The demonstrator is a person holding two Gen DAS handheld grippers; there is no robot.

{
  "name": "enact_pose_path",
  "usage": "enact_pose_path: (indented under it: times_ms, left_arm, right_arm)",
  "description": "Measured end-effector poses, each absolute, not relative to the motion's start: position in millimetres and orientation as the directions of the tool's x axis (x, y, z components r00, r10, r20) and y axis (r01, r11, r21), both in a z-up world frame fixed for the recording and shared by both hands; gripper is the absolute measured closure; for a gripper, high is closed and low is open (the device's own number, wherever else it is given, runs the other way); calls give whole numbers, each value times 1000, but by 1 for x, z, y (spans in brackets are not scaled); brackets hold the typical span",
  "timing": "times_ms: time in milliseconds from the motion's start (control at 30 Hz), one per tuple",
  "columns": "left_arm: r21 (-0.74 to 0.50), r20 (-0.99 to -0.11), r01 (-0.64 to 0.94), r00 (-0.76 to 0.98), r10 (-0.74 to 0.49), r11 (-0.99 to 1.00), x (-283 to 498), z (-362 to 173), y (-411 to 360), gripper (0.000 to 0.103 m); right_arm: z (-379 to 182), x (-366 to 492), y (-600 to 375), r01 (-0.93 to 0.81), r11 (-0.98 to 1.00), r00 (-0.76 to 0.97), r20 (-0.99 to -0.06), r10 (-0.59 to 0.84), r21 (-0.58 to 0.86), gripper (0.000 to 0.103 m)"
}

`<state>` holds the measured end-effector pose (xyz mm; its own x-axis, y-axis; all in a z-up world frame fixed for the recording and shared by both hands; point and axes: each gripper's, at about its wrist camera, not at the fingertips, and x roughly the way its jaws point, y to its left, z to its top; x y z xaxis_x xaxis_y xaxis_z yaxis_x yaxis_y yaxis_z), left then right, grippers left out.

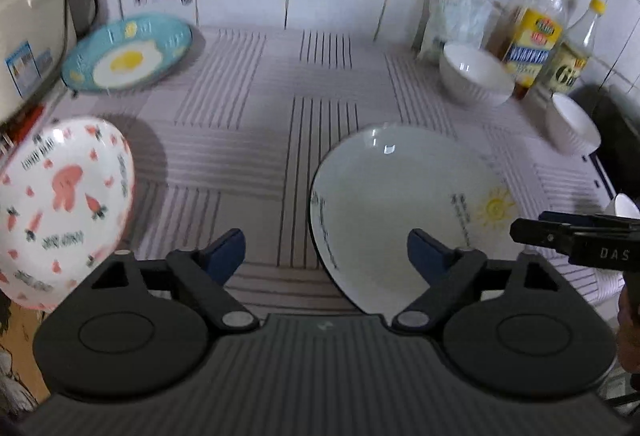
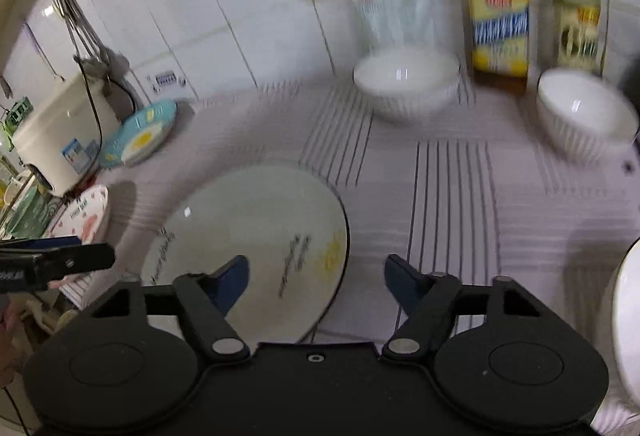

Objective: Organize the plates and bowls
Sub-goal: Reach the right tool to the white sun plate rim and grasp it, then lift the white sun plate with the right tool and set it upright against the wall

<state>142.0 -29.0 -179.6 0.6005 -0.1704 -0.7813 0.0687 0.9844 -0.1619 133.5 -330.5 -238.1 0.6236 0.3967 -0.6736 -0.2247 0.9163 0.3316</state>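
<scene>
Right, my left gripper [image 1: 326,250] and right gripper [image 2: 316,274] both hover with jaws released, empty, over the sun-print plate [image 1: 400,204] on the tabletop [image 1: 248,140]; beyond it sit two white ribbed bowls [image 2: 406,86], apart, probably awaiting stacking.
</scene>
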Motion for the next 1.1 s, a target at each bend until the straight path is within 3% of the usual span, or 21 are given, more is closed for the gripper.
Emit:
enact_pose_path:
  times_ms: [167,233,333,433,633,800,1100]
  left_arm:
    - [-212,-826,67,521,-215,975,154,-200,-29,41]
    - [-211,-840,60,499,-212,976,160,-204,-26,67]
    - [-244,-849,52,471,-239,968,169,-210,-17,80]
    - [-301,-852,34,439,-285,953,176,-215,-9,81]
    - [-303,-866,62,399,-301,951,186,-225,-24,83]
    - [-269,-885,65,377,-273,961,188,-223,-31,82]
    - [-148,-879,143,435,-197,979,199,-183,-36,81]
  right_arm:
    - [-260,152,-333,-214,897,551,-710,438,387,53]
    - [-266,160,-334,-216,882,525,-713,466,418,66]
    - [-269,172,-330,-247,882,486,-736,471,401,82]
    - [-271,182,-335,-281,866,445,-744,499,413,82]
    - [-277,190,-346,-298,827,404,-722,561,476,84]
    - [-283,201,-355,-217,789,380,-694,611,576,85]
    - [-271,214,-351,-310,764,356,-676,646,566,83]
